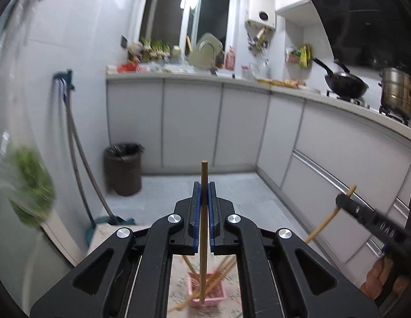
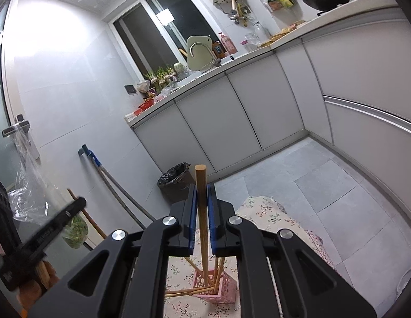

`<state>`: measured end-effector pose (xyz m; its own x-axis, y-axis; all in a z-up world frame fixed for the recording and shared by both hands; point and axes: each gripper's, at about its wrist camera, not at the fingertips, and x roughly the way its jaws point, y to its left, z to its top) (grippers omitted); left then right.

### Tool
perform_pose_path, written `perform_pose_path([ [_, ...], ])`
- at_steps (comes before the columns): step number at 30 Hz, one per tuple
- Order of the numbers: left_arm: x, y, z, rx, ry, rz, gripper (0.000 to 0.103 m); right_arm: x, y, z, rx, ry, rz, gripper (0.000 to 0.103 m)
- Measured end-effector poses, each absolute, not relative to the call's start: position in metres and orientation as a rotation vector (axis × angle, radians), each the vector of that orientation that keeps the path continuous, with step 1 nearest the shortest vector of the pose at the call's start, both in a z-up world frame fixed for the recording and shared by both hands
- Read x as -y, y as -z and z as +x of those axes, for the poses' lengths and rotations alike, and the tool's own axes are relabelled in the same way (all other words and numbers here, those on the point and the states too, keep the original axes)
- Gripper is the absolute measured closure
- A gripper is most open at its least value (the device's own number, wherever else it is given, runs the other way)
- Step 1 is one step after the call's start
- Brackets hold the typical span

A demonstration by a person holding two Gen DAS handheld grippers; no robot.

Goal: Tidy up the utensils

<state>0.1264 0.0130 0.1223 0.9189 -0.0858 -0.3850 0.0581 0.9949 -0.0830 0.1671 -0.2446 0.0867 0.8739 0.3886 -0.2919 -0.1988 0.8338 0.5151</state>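
Cabinets [image 1: 189, 122] of pale grey stood far ahead of both tongs, a dark bin [image 1: 123, 168] on the floor before them. Below the tongs lay a flowered cloth [image 2: 269, 217], and on it a pink basket [image 2: 221, 286] with several chopsticks leaning in it. The left gripper [image 1: 204, 185] had its blue pads narrowed tight on one upright chopstick [image 1: 204, 175]. The right gripper [image 2: 202, 189] likewise clamped a second chopstick [image 2: 200, 182], standing upright directly above the basket.
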Motion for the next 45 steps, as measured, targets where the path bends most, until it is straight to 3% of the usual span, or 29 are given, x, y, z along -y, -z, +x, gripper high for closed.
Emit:
perform_pose_path([
  [10,-0.012,-0.075,0.161,-0.518,0.038,-0.121,0.097,0.249,-0.084,0.172,-0.41,-0.311,0.515,0.094],
  [12,-0.017,-0.064,0.156,-0.516,0.023,-0.117,0.081,0.247,-0.084,0.174,-0.41,-0.321,0.522,0.094],
  [13,-0.023,-0.063,0.149,-0.506,0.029,-0.151,0.063,0.244,-0.084,0.175,-0.408,-0.326,0.518,0.094],
  [14,-0.031,-0.065,0.141,-0.482,0.031,-0.192,0.055,0.242,-0.084,0.175,-0.407,-0.329,0.512,0.094],
  [20,-0.067,-0.085,0.094,-0.352,-0.019,-0.29,0.056,0.213,-0.072,0.184,-0.43,-0.344,0.462,0.094],
  [28,-0.092,-0.08,0.092,-0.385,-0.07,-0.323,0.055,0.159,-0.036,0.209,-0.464,-0.367,0.373,0.091],
  [30,-0.094,-0.073,0.093,-0.406,-0.076,-0.341,0.053,0.145,-0.024,0.216,-0.485,-0.378,0.326,0.07],
  [31,-0.094,-0.071,0.093,-0.412,-0.076,-0.345,0.053,0.141,-0.02,0.217,-0.494,-0.374,0.312,0.053],
  [40,-0.074,-0.068,0.077,-0.431,-0.038,-0.32,0.038,0.155,-0.037,0.172,-0.45,-0.266,0.156,0.047],
  [45,-0.058,-0.057,0.063,-0.453,-0.055,-0.292,0.023,0.175,-0.032,0.149,-0.449,-0.188,0.101,0.031],
])
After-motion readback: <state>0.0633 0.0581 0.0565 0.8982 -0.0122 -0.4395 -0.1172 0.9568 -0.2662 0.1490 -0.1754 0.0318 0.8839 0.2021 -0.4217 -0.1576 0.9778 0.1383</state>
